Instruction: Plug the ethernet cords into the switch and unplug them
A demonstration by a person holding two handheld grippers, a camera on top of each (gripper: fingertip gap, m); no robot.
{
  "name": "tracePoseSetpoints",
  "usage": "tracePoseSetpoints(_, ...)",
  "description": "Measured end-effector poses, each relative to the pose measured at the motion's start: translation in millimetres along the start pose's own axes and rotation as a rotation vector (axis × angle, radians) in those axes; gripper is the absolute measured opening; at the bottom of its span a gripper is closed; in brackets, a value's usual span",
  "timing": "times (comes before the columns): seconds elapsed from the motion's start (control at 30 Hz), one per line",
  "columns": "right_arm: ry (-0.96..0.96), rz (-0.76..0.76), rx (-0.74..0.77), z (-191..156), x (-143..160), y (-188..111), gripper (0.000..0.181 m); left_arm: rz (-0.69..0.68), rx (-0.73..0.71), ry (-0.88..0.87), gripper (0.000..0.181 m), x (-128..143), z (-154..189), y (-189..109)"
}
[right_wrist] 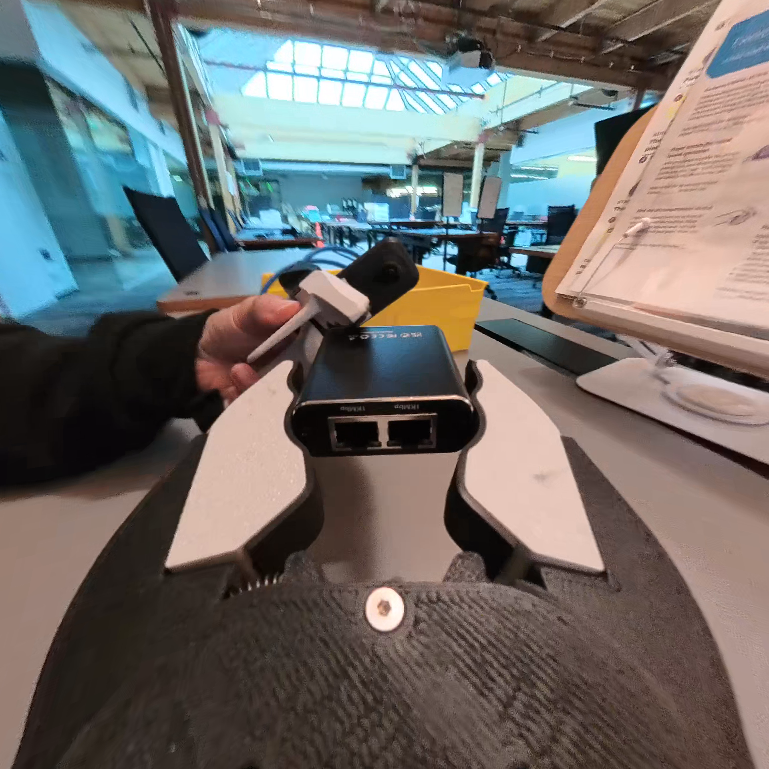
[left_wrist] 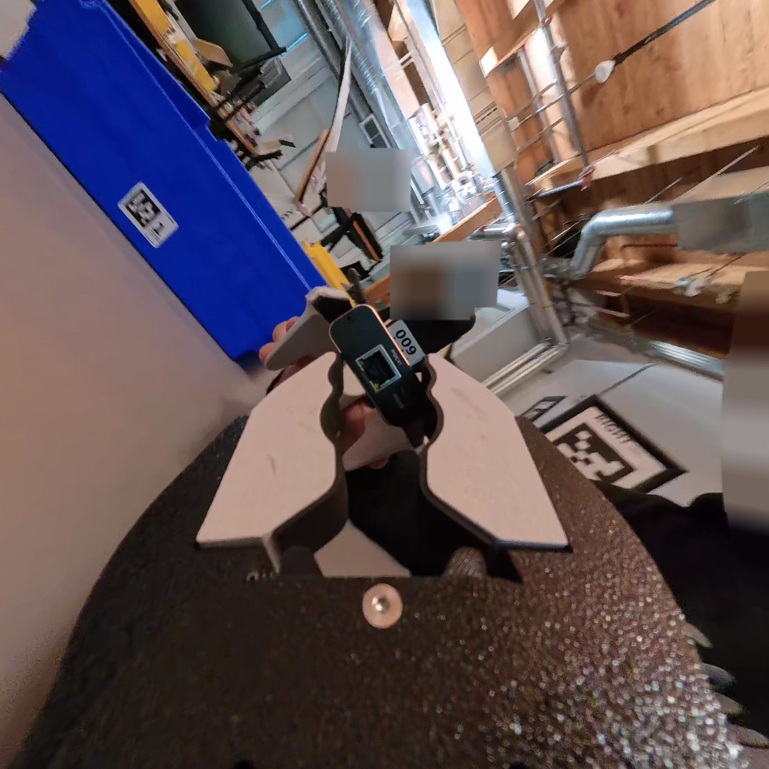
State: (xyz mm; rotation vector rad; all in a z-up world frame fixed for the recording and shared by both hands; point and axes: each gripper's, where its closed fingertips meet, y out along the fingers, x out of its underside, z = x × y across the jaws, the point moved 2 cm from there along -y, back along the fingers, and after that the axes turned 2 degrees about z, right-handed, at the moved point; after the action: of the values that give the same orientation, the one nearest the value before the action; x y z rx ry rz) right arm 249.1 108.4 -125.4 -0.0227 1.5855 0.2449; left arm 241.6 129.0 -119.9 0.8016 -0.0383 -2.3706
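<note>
Above the table (right_wrist: 624, 478), both the left tool (left_wrist: 380, 389) and the right tool (right_wrist: 380, 410) pinch the black switch (right_wrist: 380, 395) by its edges.

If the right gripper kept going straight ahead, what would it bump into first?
Probably the left gripper, just past the switch that the right gripper holds. The yellow bin sits behind, though depth is hard to judge.

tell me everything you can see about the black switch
The switch is a small black box with rounded edges and a glossy, metal-looking shell. The end facing the right wrist camera has two empty ports side by side; the opposite end shows one empty port. No cords are plugged in. Both the right gripper and the left gripper clamp its sides, holding it above the table.
</note>
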Motion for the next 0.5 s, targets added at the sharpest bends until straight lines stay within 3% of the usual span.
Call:
tracePoseSetpoints(0.13,0.100,0.067,-0.049,4.8,-0.9,-5.0,0.075,-0.020,-0.219,0.371,0.037,-11.7,4.5,-5.6)
tracePoseSetpoints(0.3,0.200,0.175,-0.116,9.1,-8.9,-14.6,0.075,-0.011,-0.336,0.699,0.043,-10.2,58.8,-21.4)
tracePoseSetpoints(0.4,0.231,0.202,-0.122,14.0,-10.7,-17.3,0.075,-0.165,-0.394,0.880,0.043,-0.1,95.3,-42.3)
tracePoseSetpoints(0.5,0.228,0.194,-0.126,14.5,-10.0,-15.5,0.074,-0.453,-0.628,1.195,0.046,-11.8,109.9,-92.6)
